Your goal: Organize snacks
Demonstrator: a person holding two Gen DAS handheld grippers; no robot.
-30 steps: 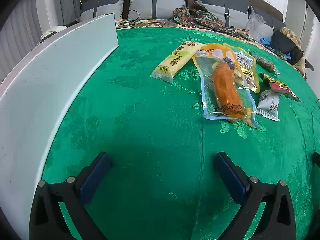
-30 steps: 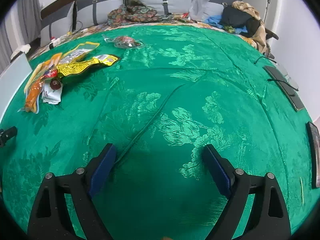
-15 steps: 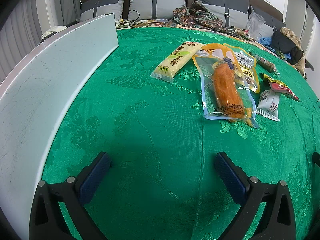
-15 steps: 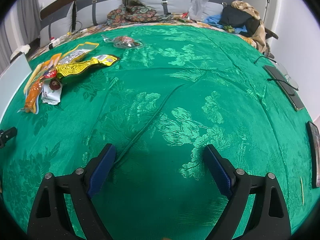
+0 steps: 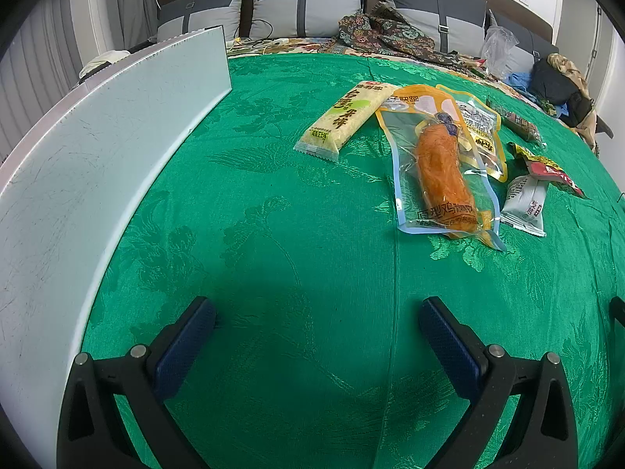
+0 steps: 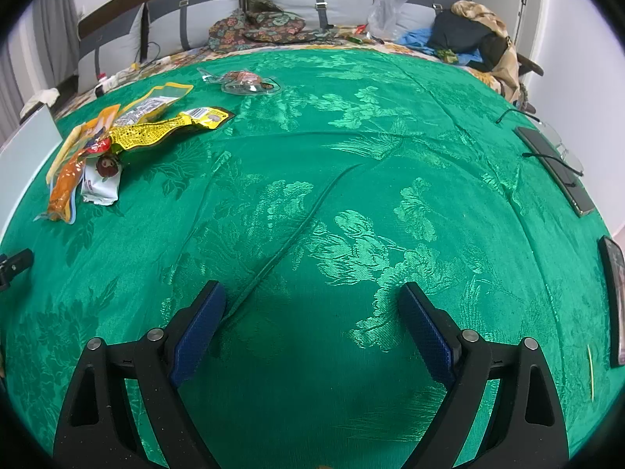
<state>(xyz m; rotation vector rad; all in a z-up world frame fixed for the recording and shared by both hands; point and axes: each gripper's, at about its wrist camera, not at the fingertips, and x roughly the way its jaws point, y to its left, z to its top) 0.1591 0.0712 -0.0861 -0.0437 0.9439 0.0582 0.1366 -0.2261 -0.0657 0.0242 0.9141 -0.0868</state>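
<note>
The snacks sit in a loose bunch on the green bedspread (image 5: 273, 234) toward the headboard end: a pale yellow packet (image 5: 343, 119), a clear pouch with an orange sausage (image 5: 441, 168) and a small white packet (image 5: 525, 205), just beside each other. A white board (image 5: 78, 164) runs along the bed's left edge. Left gripper (image 5: 316, 324) and right gripper (image 6: 312, 308) both hang over bare cloth, jaws wide apart, holding nothing.
</note>
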